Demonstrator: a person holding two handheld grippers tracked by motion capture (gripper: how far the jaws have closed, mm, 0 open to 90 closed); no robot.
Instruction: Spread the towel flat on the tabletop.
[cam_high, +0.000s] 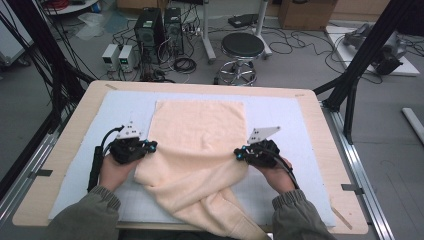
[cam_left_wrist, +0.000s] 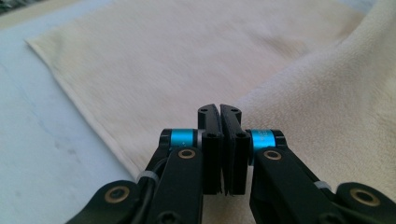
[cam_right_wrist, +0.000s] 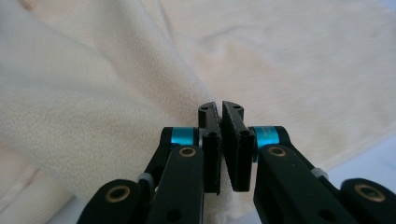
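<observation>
Cream towel lies on the pale blue mat in the middle of the table. Far half is spread flat w/ a straight far edge; near half is bunched and pulled up into two thick folds that cross over each other, and one tail runs off the near edge of the table betw. the person's sleeves. Left gripper sits at the towel's left edge, abt halfway down its length, right where flat part meets the bunched part. In the left gripper view the left gripper has jaws clenched together, tips nearly touching, w/ a thin layer of towel edge seeming to be pinched betw. them; fluffy fold rises just to the right of the jaws, bare mat to the left. Right gripper is at the towel's right edge, roughly level w/ the left one, both well apart w/ the bunched cloth betw. them. In the right gripper view the right gripper is also clenched on towel cloth, which shows in the slim gap betw. the pads; thick fold to the left, flat towel beyond. Left hand and right hand hold the grippers from the near side. Past the table: a round stool and PC towers on the floor among cables.
</observation>
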